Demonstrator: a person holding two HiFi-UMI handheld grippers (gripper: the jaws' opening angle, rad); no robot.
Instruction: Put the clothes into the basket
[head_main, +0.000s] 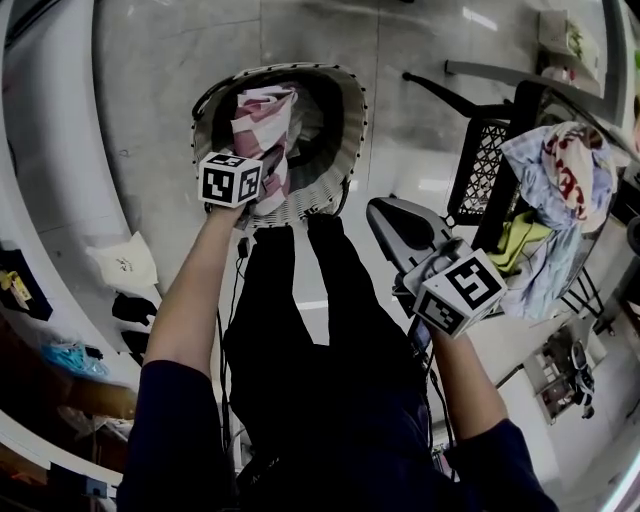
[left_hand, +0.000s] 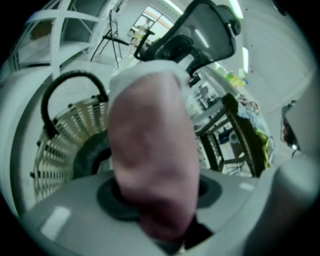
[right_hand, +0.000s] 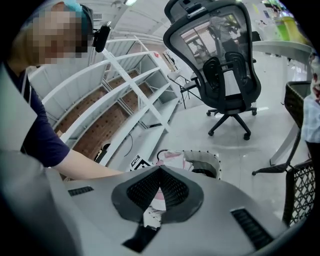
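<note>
Head view, cloth (head_main: 262, 120): pink and white stripes, bunched up, hanging from the left gripper (head_main: 240, 172) right over the basket's mouth.
Head view, basket (head_main: 345, 120): round, with a pale slatted wall and a dark rim, standing on the floor; the striped cloth is the only thing seen in it.
Head view, right gripper (head_main: 395, 222): to the right of the basket and nearer the person, apart from it.
Head view, pile of clothes (head_main: 560, 190): well to the right of the basket, on a black mesh chair (head_main: 485, 165); a light blue piece with red print lies on top, with a yellow-green piece (head_main: 520, 240) lower down.
Left gripper view, left gripper (left_hand: 157, 210): jaws clamped on the cloth (left_hand: 150, 150), which shows as a blurred pink mass.
Left gripper view, basket (left_hand: 60, 150): left of the cloth, with a black handle (left_hand: 65, 95) arching over its rim.
Right gripper view, right gripper (right_hand: 159, 172): jaws closed tip to tip, with nothing between them.
Right gripper view, basket (right_hand: 207, 160): just beyond the jaws, with the cloth (right_hand: 170, 159) at its left side; an office chair (right_hand: 225, 65) stands well behind it.
Count: one basket, one held cloth, one pile, two grippers.
</note>
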